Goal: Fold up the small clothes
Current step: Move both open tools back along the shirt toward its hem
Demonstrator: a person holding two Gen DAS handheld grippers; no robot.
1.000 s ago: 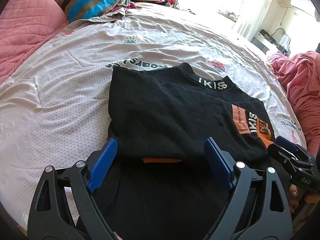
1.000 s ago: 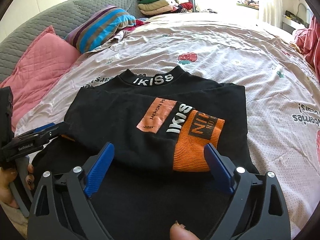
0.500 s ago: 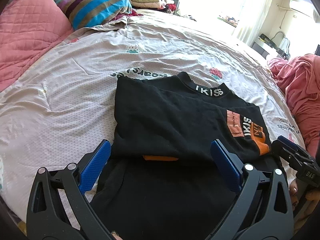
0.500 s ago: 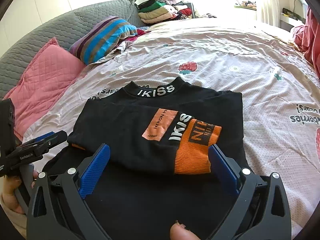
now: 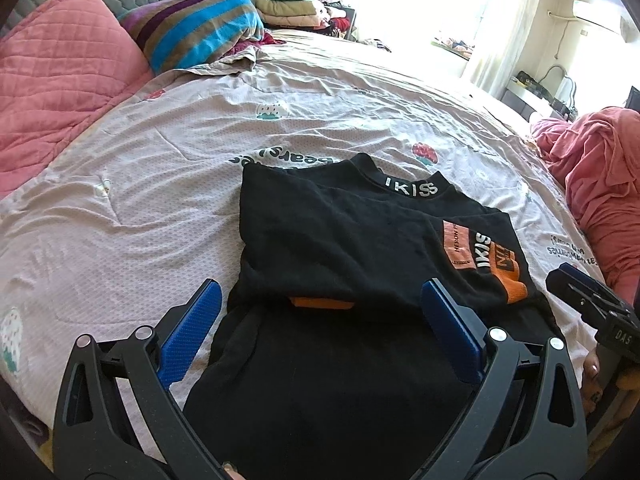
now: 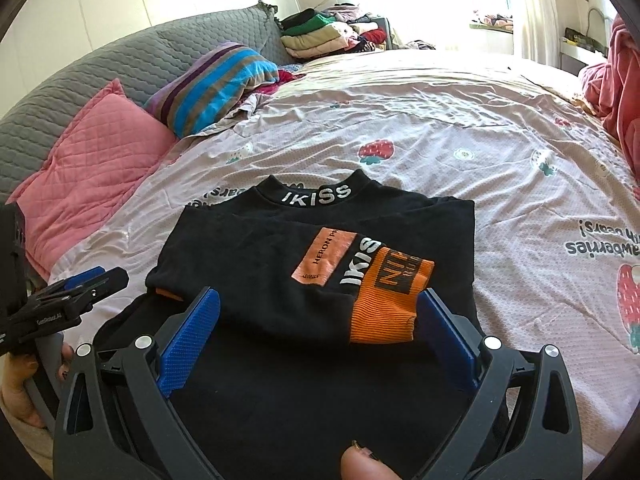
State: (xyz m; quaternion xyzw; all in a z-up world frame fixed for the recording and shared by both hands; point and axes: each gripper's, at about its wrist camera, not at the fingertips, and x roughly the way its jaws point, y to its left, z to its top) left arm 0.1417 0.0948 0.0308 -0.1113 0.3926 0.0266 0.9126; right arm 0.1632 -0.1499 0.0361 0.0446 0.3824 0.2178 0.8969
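A black top (image 5: 340, 240) (image 6: 304, 256) with a white-lettered collar lies flat on the bed, both sleeves folded across its chest. The orange cuff (image 6: 390, 306) of one sleeve lies on top; a second orange cuff (image 5: 322, 303) peeks out under the fold. My left gripper (image 5: 320, 304) hovers open above the top's near left part, nothing between its blue pads (image 5: 188, 336). Over the near right part my right gripper (image 6: 318, 312) hangs open too, also with nothing in it. Each gripper shows at the edge of the other's view.
The pink printed bedsheet (image 5: 140, 184) spreads all around the top. A pink quilted pillow (image 5: 52, 88) and a striped pillow (image 5: 192, 28) lie at the headboard, with stacked folded clothes (image 6: 320, 36) behind. A pink blanket heap (image 5: 600, 176) sits at the right edge.
Both grippers have lifted and drawn back from the top, and their jaws stand a little wider. The folded sleeves lie as before.
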